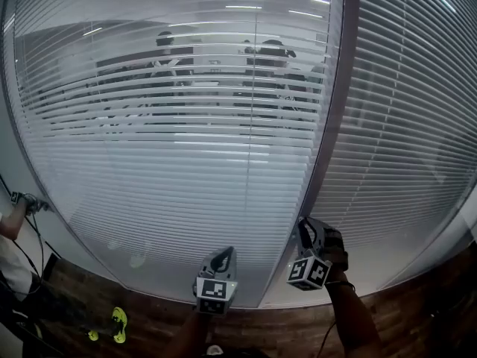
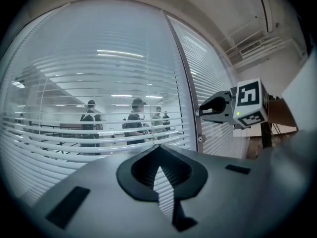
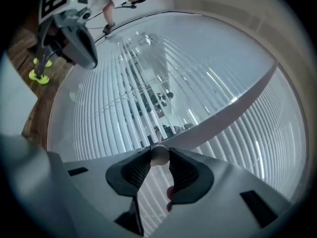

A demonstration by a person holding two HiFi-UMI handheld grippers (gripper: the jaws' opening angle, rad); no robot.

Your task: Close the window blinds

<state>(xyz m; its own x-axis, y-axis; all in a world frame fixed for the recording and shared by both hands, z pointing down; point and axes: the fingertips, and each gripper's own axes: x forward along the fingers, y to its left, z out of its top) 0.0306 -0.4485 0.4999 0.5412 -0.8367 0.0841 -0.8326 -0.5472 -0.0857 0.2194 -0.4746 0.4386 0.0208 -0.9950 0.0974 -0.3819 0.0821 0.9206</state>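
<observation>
The right tongs (image 1: 304, 227) are clamped on a small pale knob (image 3: 159, 155), and the left tongs (image 2: 157, 149) sit pinched together on nothing, held level beside them and near the glass, likely just kept out of the way. The blinds (image 1: 171, 162) fill nearly the whole head view behind a glass wall; their slats are tilted flat enough across the middle band that people in the room beyond show through, while lower down they read as an almost solid sheet, so the closing looks only partly done. A second run of blinds (image 1: 406, 140) covers the pane to the right. Between the two panes stands a dark post (image 1: 333, 118), and the knob sits against it low down, which is why the right tongs reach in at that spot: twisting it should tip the slats. The post and glass leave no room forward, only back toward the wooden floor (image 1: 425, 323)
</observation>
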